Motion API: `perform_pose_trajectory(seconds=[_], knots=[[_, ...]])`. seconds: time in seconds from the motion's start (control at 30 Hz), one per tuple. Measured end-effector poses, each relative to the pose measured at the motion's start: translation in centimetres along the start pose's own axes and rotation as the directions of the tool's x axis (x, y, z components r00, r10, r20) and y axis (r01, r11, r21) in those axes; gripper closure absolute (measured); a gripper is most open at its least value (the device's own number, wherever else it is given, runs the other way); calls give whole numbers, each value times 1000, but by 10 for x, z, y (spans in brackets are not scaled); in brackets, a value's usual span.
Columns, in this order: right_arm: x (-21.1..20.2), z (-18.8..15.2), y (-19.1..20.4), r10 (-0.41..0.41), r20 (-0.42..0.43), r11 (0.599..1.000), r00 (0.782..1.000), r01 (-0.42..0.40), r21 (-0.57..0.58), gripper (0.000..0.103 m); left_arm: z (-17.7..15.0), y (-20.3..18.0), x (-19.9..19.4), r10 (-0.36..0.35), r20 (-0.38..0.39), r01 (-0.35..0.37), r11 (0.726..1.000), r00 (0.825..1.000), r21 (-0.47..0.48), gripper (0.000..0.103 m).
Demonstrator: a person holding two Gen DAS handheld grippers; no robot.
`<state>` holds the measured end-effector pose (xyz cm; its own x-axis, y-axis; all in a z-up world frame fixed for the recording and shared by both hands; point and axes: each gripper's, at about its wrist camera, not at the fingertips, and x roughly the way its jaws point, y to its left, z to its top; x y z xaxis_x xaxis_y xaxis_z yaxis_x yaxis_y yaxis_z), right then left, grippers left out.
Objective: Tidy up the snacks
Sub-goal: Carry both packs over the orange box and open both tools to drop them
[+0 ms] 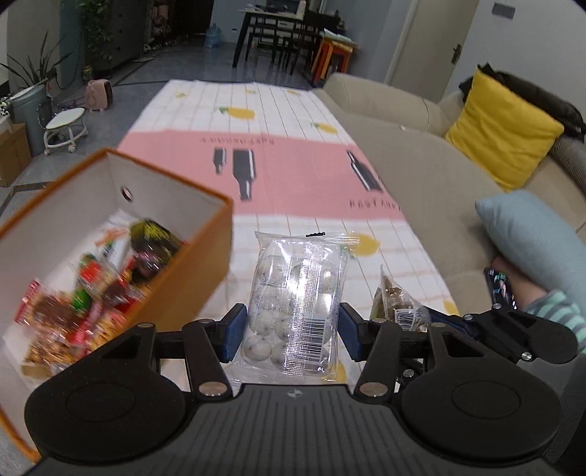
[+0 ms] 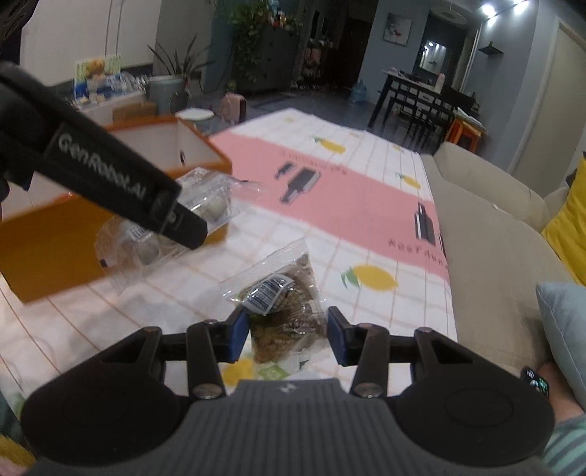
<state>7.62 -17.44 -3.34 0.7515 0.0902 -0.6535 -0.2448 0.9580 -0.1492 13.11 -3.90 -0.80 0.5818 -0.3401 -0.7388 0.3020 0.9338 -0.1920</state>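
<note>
Clear packet of pale round sweets (image 1: 296, 304), barcode along one edge, pinched between the blue pads of the left gripper (image 1: 291, 331) and held off the cloth just right of the box; same packet seen side-on in the right wrist view (image 2: 205, 205), clamped in front of the box's orange wall. Clear packet of brown snack pieces (image 2: 284, 315), barcode label on top, lodged between the blue pads of the right gripper (image 2: 287, 335), left pad against it, right pad close to its edge, contact on that side not certain; same packet visible in the left wrist view (image 1: 397, 311), just right of the left gripper. Orange box (image 1: 190, 263) with white inner walls and a round hole in the end wall, open-topped, holding a blurred heap of red, brown and green wrapped snacks (image 1: 91, 304). Tablecloth (image 1: 293, 139), white grid with lemon prints and a pink band bearing black bottle shapes. Beige sofa (image 1: 403, 146) along the right, with yellow cushion (image 1: 501, 128) and pale blue cushion (image 1: 538, 241). Striped sleeve (image 1: 564, 311) at lower right. Dark dining table (image 1: 278, 29) at the far end.
</note>
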Motion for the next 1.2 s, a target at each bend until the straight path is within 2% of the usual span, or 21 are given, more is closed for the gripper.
perform_pose_trajectory(seconds=[0.17,0.37,0.63,0.87,0.97,1.2], knots=[[-5,33,8,55,56,998,997,-56,12,60,22,24,-27,3,32,-2,999,999,-33,42],[-8,77,35,108,152,992,982,-96,-81,60,46,57,-49,83,48,-82,996,995,-21,42],[15,122,74,162,195,970,967,-120,-212,60,61,89,-39,158,3,-158,987,987,16,42],[57,136,109,164,157,914,974,-90,-395,60,59,127,-3,186,-106,-188,982,977,-6,42],[78,137,118,157,125,882,980,-82,-464,60,53,141,15,208,-164,-212,977,964,-10,42],[123,144,130,148,46,841,988,-101,-532,60,39,156,43,235,-251,-240,971,939,11,41]])
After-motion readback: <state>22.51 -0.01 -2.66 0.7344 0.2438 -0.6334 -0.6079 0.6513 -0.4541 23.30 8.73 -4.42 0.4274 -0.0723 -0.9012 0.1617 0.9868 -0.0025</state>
